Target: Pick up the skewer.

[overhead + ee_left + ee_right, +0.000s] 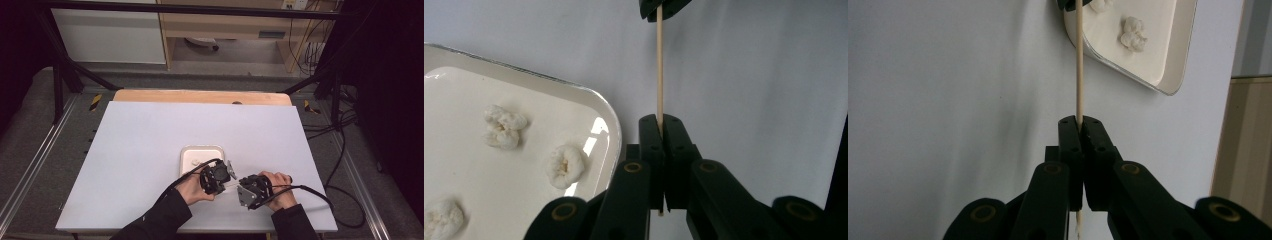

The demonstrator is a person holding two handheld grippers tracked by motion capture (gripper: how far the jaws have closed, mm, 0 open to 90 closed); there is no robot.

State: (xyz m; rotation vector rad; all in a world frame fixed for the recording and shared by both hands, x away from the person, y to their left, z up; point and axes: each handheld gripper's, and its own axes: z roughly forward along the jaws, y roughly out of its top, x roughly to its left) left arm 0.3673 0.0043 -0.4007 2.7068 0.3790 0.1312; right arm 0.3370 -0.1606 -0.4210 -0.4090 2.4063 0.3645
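High view: both claws, left (226, 176) and right (241, 186), pinching one skewer (233, 184).

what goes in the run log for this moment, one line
left gripper: shut on wooden skewer | right gripper: shut on same skewer | tray: white puffs inside, none skewered

Thin wooden skewer (659, 70): in the left gripper view its far end is covered by the other gripper's black jaws at the top edge. In the right gripper view its lower end is partly hidden behind the closed jaws. White rectangular tray (609, 112): cut off left and bottom there. Lower-left white dough lump (441, 220) cropped. High view: tray contents too small to count.
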